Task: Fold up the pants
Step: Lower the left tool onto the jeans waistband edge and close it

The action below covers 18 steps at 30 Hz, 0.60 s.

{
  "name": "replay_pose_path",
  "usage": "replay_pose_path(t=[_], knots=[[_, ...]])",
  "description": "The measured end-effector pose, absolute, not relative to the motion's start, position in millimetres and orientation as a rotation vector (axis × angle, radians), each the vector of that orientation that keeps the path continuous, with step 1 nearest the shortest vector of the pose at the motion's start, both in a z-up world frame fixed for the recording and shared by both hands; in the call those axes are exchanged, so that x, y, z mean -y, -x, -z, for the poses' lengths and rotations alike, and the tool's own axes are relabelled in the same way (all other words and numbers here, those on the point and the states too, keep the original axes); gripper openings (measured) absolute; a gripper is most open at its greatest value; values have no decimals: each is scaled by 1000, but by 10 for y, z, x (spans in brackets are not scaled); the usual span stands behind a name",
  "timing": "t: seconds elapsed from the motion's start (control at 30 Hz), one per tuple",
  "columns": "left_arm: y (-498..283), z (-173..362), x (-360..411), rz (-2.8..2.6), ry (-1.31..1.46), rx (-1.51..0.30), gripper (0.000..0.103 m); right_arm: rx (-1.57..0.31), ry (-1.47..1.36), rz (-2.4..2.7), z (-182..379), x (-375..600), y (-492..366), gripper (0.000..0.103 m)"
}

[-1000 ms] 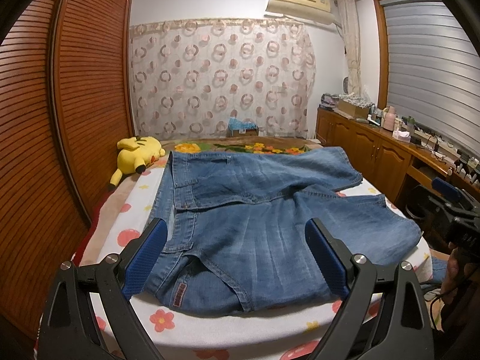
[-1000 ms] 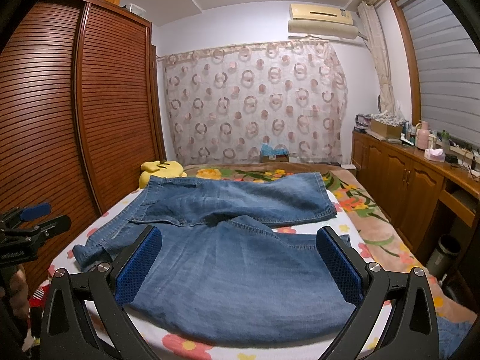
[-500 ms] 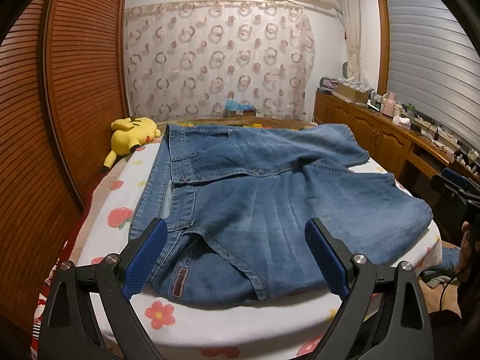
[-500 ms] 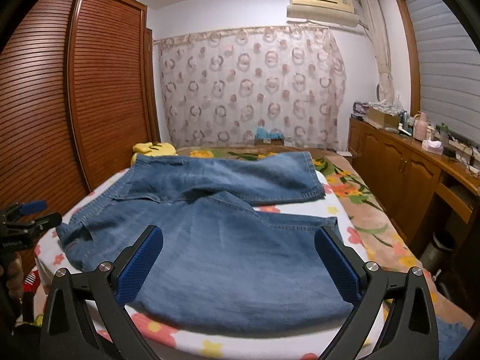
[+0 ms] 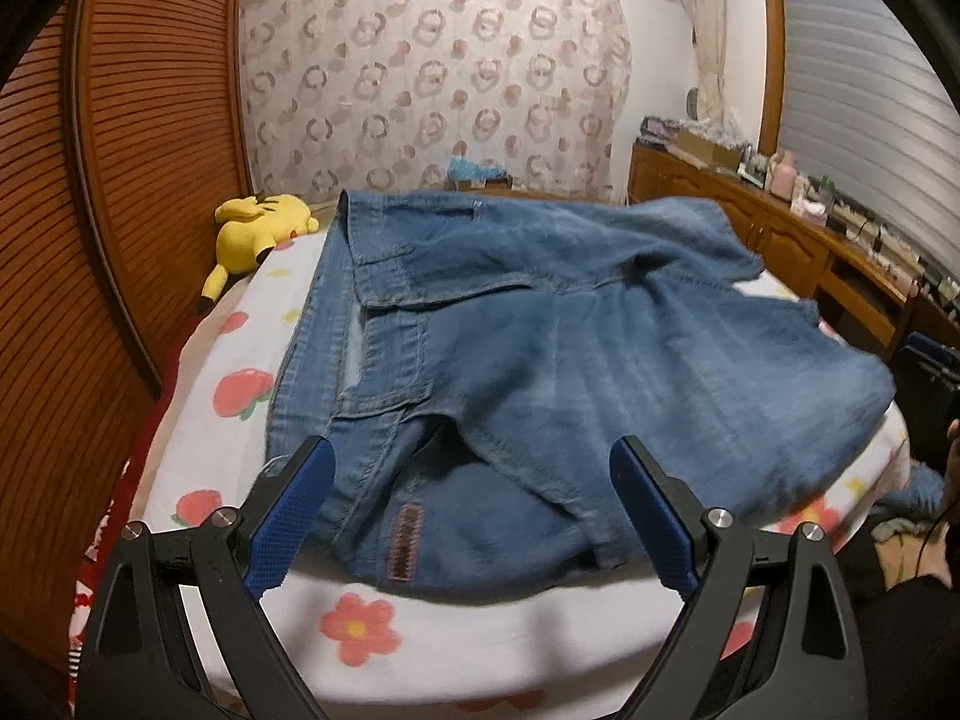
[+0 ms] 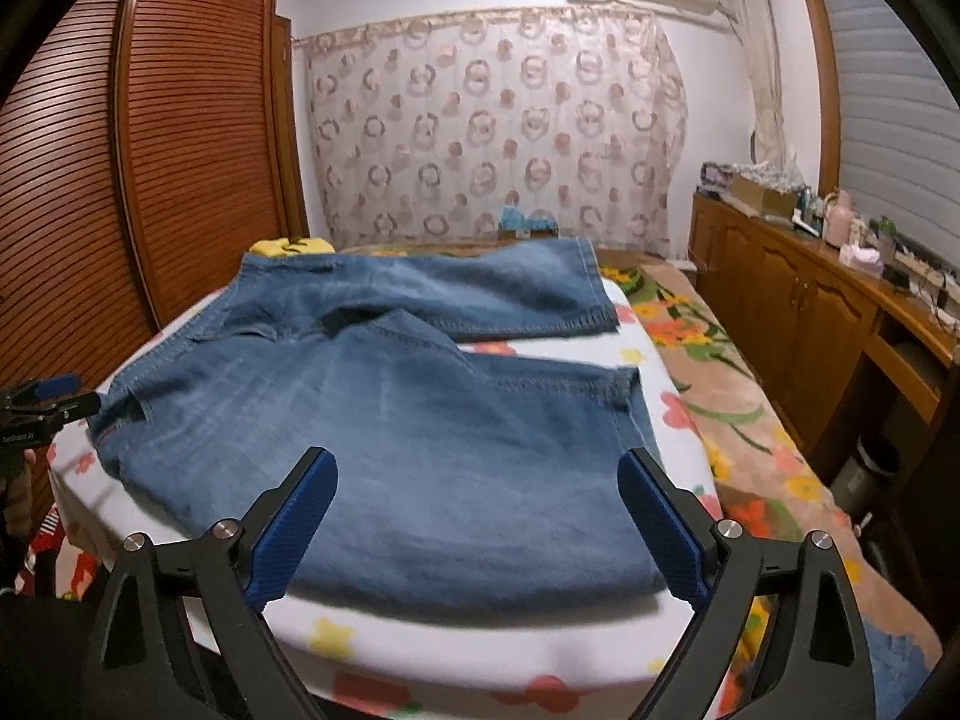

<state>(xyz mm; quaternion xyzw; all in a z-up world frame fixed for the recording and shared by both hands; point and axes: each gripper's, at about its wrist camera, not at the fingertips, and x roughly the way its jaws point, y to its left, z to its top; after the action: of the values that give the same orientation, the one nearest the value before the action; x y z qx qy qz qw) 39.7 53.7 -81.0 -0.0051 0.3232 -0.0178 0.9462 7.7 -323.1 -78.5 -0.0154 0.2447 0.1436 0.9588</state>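
Observation:
Blue denim pants [image 5: 540, 348] lie spread on a bed with a white flowered sheet [image 5: 372, 630]. The waistband runs along the left, and a brown label patch [image 5: 405, 543] shows at the near corner. My left gripper [image 5: 474, 516] is open and empty, just above the near waist corner. In the right wrist view the near leg [image 6: 432, 468] lies across the bed, and the far leg [image 6: 480, 294] lies behind it. My right gripper [image 6: 477, 525] is open and empty over the near leg's front edge.
A yellow plush toy [image 5: 261, 225] lies at the bed's far left. A slatted wooden wardrobe [image 5: 108, 192] stands close on the left. A wooden cabinet [image 6: 828, 324] with clutter runs along the right. A flowered blanket [image 6: 720, 372] covers the bed's right side.
Both grippers have moved forward and down toward the near edge of the pants. Both stay open and empty. The pants have not moved.

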Motion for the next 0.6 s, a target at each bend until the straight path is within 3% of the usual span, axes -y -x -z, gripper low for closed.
replay_pose_path(t=[0.43, 0.6], knots=[[-502, 780, -1054, 4, 61, -672, 85, -559, 8, -243, 645, 3289, -71, 95], [-725, 755, -1144, 37, 57, -691, 68, -545, -17, -255, 683, 3254, -69, 95]])
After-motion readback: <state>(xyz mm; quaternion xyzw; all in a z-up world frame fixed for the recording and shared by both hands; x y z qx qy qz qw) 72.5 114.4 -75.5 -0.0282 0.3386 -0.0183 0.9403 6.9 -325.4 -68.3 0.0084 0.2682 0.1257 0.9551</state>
